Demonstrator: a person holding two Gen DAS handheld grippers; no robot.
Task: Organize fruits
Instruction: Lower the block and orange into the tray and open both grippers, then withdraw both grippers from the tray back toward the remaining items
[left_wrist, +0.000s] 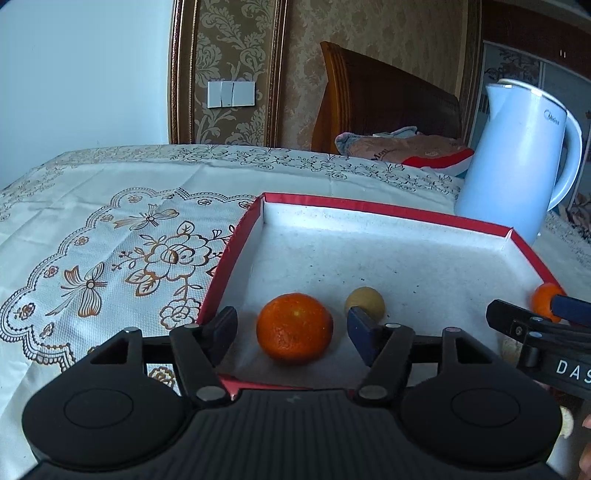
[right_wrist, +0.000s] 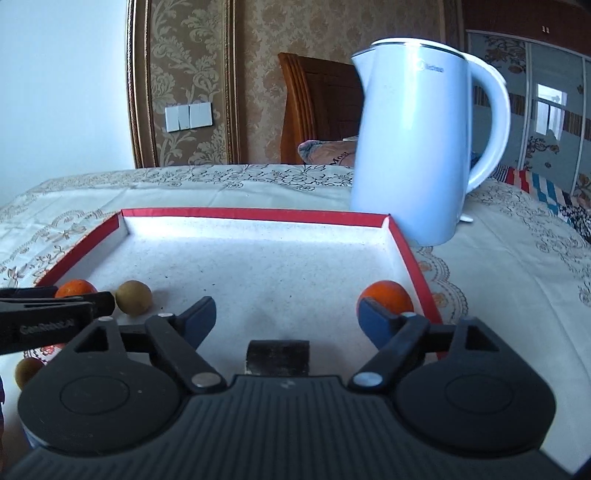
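Note:
A shallow red-rimmed tray (left_wrist: 388, 211) with a white floor lies on the tablecloth. In the left wrist view an orange (left_wrist: 294, 328) sits in the tray between the open fingers of my left gripper (left_wrist: 293, 330), untouched. A small yellow-brown fruit (left_wrist: 365, 301) lies just behind the right fingertip. A second orange (left_wrist: 546, 301) sits at the tray's right wall. In the right wrist view my right gripper (right_wrist: 286, 317) is open and empty over the tray (right_wrist: 255, 213), with that orange (right_wrist: 386, 295) behind its right fingertip. The first orange (right_wrist: 75, 288) and the yellow-brown fruit (right_wrist: 133, 297) show at the left.
A white electric kettle (right_wrist: 417, 147) stands just behind the tray's far right corner. Another small brownish fruit (right_wrist: 26, 371) lies outside the tray near its front left. Pale fruit pieces (left_wrist: 511, 349) lie outside at the front right. A wooden chair (left_wrist: 384, 99) stands beyond the table.

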